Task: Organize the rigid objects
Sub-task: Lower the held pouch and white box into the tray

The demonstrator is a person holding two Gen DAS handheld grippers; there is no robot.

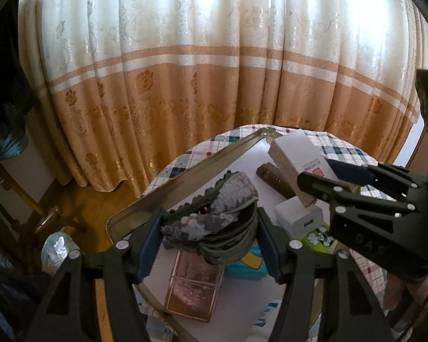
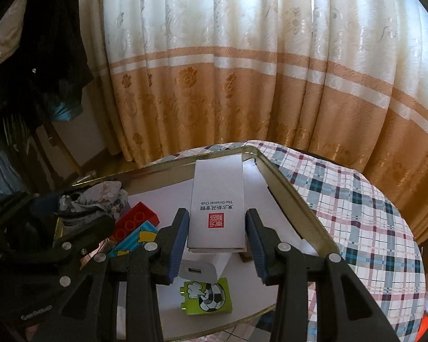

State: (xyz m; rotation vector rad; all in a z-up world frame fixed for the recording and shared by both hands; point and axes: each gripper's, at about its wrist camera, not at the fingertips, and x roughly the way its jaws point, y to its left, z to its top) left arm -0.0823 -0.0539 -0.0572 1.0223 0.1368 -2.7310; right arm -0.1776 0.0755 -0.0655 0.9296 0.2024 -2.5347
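Note:
My left gripper (image 1: 209, 238) is shut on a grey sequined hair claw (image 1: 214, 213) and holds it above the metal tray (image 1: 185, 179). My right gripper (image 2: 216, 242) is shut on a white box with a red seal (image 2: 218, 205), raised over the tray's far corner; the box also shows in the left wrist view (image 1: 296, 154). The hair claw shows at the left of the right wrist view (image 2: 100, 196). A white charger (image 2: 205, 268), a green football block (image 2: 207, 296), a red brick (image 2: 137, 222) and a cyan block (image 2: 137, 239) lie in the tray.
A pink clear box (image 1: 194, 287) and a brown bar (image 1: 274, 179) lie in the tray. The tray rim (image 2: 294, 199) rests on a plaid cloth (image 2: 356, 222). A cream and orange curtain (image 1: 214, 85) hangs behind. A wooden chair (image 1: 28, 199) stands at the left.

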